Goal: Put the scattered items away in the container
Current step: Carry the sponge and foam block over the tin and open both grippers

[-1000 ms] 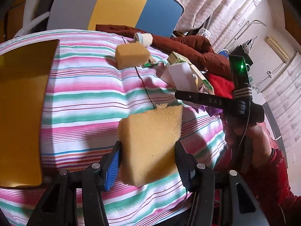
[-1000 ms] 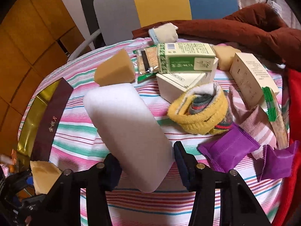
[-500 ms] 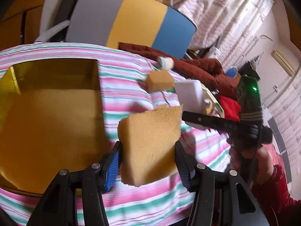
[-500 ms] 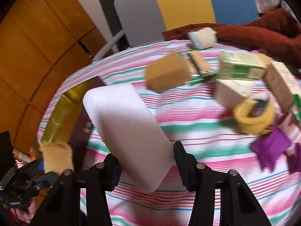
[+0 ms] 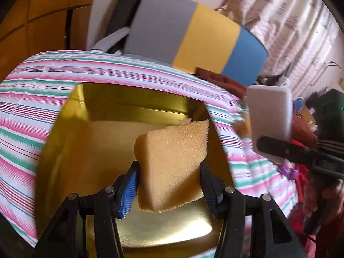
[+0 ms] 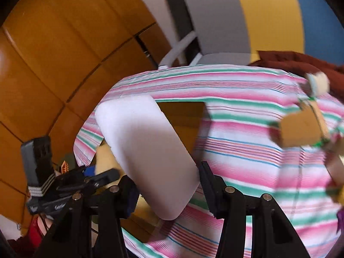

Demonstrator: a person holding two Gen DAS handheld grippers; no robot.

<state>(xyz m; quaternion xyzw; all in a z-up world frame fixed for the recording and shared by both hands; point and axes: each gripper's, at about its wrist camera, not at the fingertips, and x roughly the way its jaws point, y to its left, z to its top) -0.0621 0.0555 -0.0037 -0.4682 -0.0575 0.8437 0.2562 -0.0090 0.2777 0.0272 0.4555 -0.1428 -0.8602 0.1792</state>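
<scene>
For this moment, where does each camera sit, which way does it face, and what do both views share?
Left wrist: on the left tongs, facing down into the gold rectangular box; its tongs clamp a tan wedge-shaped foam sponge.
Right wrist: on the right tongs, facing across the striped tablecloth; its tongs clamp a white rounded foam block.
Shared: box, both foams, grey-yellow-blue chair back.

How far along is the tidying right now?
Nothing visibly rests in the gold container yet. In hand: the left gripper holds a yellow sponge over it; the right gripper carries a white sponge. Left: another yellow sponge and blurred items on the striped cloth.
</scene>
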